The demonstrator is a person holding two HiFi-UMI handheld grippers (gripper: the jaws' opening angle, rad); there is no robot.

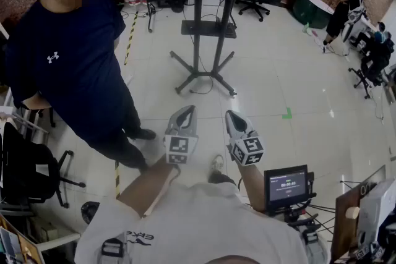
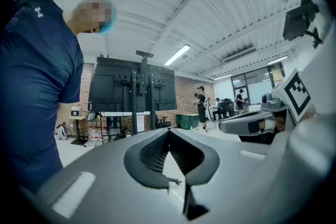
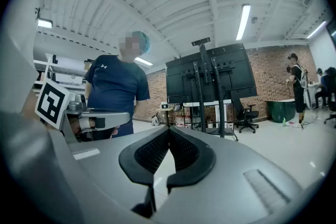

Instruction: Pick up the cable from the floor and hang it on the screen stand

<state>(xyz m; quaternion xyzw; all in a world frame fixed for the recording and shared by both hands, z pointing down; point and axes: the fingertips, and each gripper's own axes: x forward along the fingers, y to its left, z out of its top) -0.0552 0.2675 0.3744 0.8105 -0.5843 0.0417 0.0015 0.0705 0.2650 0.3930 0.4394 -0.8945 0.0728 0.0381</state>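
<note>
The black screen stand [image 1: 201, 28] rises on splayed legs at the top middle of the head view, a dark screen above it. A thin dark cable [image 1: 200, 91] seems to lie on the floor by its front legs. My left gripper [image 1: 188, 109] and right gripper [image 1: 230, 114] are held side by side at waist height, pointing towards the stand, both shut and empty. The left gripper view shows the closed jaws [image 2: 169, 131] aimed at the stand [image 2: 142, 92]. In the right gripper view the closed jaws [image 3: 169, 128] also face the stand [image 3: 210, 81].
A person in a dark blue shirt [image 1: 74, 52] stands close on the left. An office chair [image 1: 31, 170] is at the lower left and a small monitor on a tripod [image 1: 286, 185] at the lower right. Other people [image 1: 346, 6] are at the far right. Green tape [image 1: 287, 113] marks the floor.
</note>
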